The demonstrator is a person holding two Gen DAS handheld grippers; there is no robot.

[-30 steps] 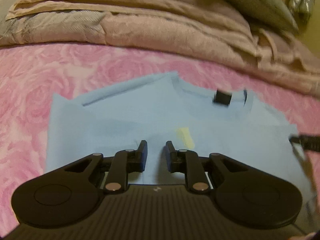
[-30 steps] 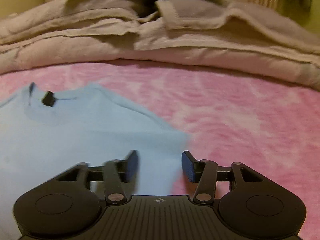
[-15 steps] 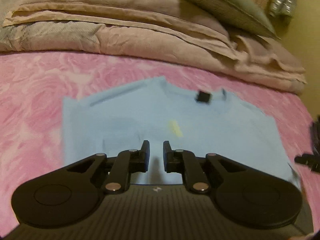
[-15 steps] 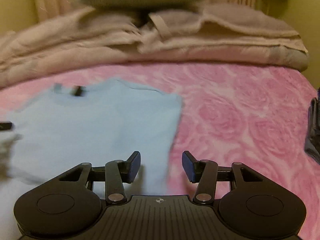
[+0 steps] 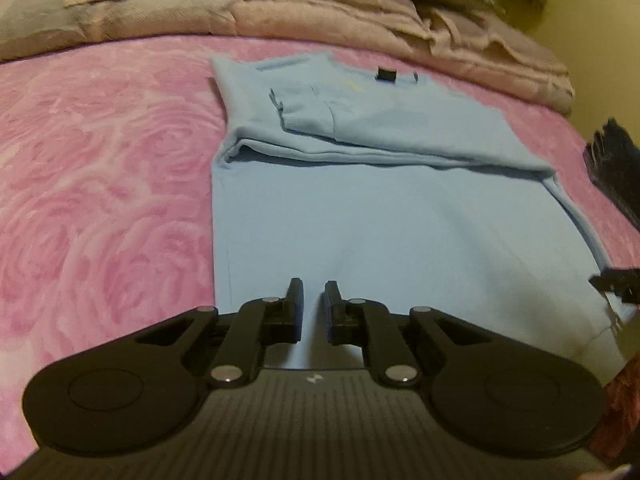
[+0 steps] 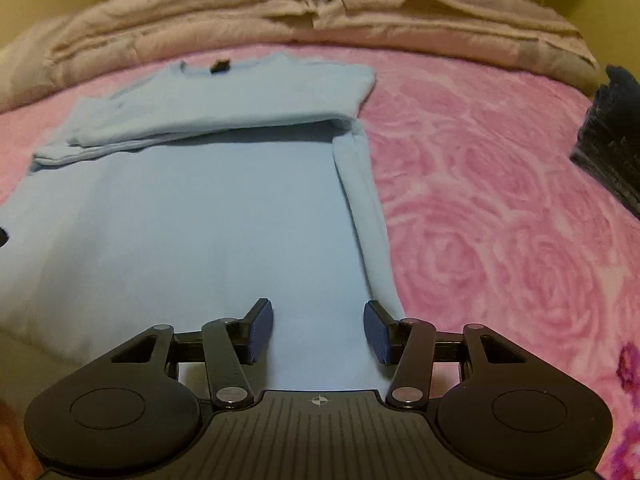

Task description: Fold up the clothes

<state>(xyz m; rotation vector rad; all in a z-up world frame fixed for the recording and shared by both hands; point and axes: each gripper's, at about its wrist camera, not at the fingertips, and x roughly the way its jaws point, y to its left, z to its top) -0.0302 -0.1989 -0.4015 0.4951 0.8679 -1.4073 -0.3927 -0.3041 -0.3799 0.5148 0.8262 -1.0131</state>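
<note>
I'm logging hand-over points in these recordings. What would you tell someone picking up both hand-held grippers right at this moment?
Left hand-held gripper: fingers close together with a narrow gap, nothing between them, above the near part of the light blue sweatshirt.
Right hand-held gripper: open, empty, above the sweatshirt's near right side.
The sweatshirt lies flat on the pink rose-pattern blanket; its collar is at the far end.
Done: both sleeves are folded in, one across the chest, the other along the right edge.
Left: fold the body end to end, likely bringing the near hem up toward the collar.
</note>
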